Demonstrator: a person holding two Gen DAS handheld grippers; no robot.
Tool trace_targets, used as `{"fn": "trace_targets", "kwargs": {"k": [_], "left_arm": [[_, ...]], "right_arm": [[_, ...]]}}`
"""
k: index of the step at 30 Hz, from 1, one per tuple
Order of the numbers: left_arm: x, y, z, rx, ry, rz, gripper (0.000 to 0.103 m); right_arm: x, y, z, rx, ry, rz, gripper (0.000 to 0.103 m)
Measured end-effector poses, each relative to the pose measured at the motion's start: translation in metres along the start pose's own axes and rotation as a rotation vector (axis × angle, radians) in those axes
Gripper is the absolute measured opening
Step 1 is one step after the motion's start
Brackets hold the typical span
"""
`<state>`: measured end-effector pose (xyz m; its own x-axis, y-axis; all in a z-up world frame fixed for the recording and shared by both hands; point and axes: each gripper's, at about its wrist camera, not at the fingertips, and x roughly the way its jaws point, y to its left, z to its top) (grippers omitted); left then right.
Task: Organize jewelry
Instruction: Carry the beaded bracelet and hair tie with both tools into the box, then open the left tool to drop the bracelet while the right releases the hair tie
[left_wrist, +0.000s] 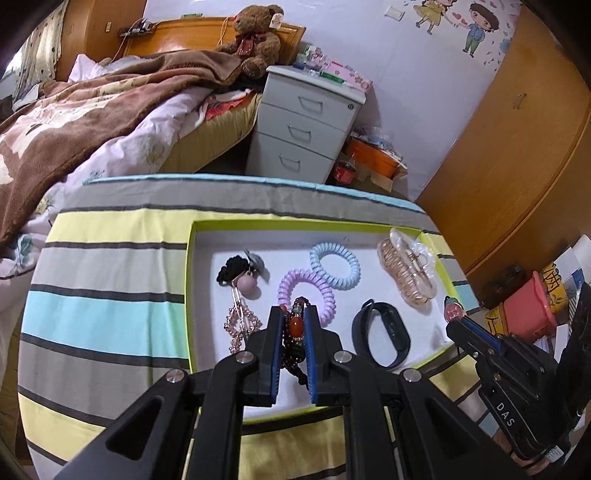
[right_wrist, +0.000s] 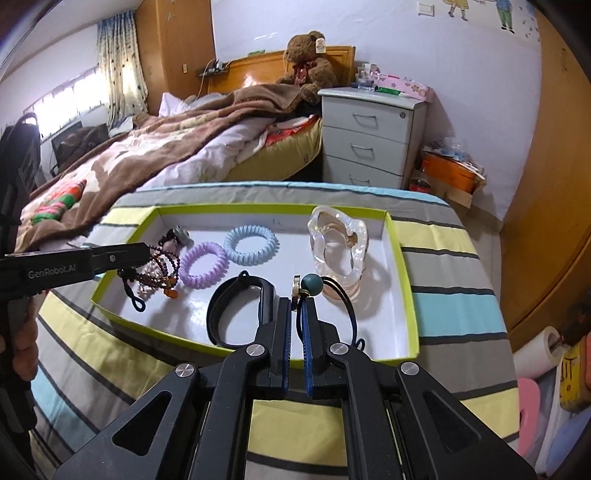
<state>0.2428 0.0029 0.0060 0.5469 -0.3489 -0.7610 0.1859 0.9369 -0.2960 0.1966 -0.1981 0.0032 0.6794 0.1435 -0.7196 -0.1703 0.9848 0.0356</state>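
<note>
A white tray with a lime-green rim (left_wrist: 190, 258) (right_wrist: 402, 258) lies on a striped cloth. My left gripper (left_wrist: 294, 310) (right_wrist: 147, 252) is shut on a dark beaded bracelet (left_wrist: 295, 326) (right_wrist: 164, 267) with an orange bead, low over the tray's near left part. My right gripper (right_wrist: 296, 301) (left_wrist: 453, 326) is shut on a dark elastic hair tie with a teal bead (right_wrist: 309, 285) (left_wrist: 453, 309) over the tray's near right side. In the tray lie a purple spiral tie (left_wrist: 306, 291) (right_wrist: 203, 269), a blue spiral tie (left_wrist: 334, 266) (right_wrist: 251, 245), a clear claw clip (left_wrist: 406, 266) (right_wrist: 340, 247) and a black wristband (left_wrist: 380, 334) (right_wrist: 236, 310).
A black hair tie with a pink ball (left_wrist: 242, 275) and a rose-gold beaded piece (left_wrist: 240, 325) lie at the tray's left. Behind stand a bed with a brown blanket (left_wrist: 92, 107), a teddy bear (left_wrist: 255, 37), a grey drawer unit (left_wrist: 303, 125) and a wooden wardrobe (left_wrist: 517, 147).
</note>
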Motion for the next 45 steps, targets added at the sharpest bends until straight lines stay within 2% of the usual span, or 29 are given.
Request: {"fn": "trace_targets", "kwargs": {"k": [10,28,32,37,41,45], "left_arm": [[0.011,0.007,-0.002,-0.004,0.015,0.035,0.012],[0.019,0.017,-0.009,-0.024,0.044,0.087,0.013],[0.018,0.016,-0.009,-0.02,0.043,0.1,0.022],[0.018,0.017,-0.01,-0.026,0.045,0.103,0.024],[0.017,0.017,-0.011,-0.03,0.043,0.101,0.03],[0.016,0.015,-0.011,-0.025,0.04,0.099,0.035]], "right_arm": [[0.02,0.001,0.002,-0.008,0.053,0.037,0.006],[0.025,0.001,0.002,0.014,0.081,0.051,0.008],[0.025,0.0,0.003,0.022,0.084,0.055,0.01],[0.025,0.001,0.003,0.019,0.084,0.055,0.013],[0.025,0.002,0.002,0.019,0.081,0.054,0.015],[0.023,0.002,0.003,0.025,0.077,0.055,0.025]]}}
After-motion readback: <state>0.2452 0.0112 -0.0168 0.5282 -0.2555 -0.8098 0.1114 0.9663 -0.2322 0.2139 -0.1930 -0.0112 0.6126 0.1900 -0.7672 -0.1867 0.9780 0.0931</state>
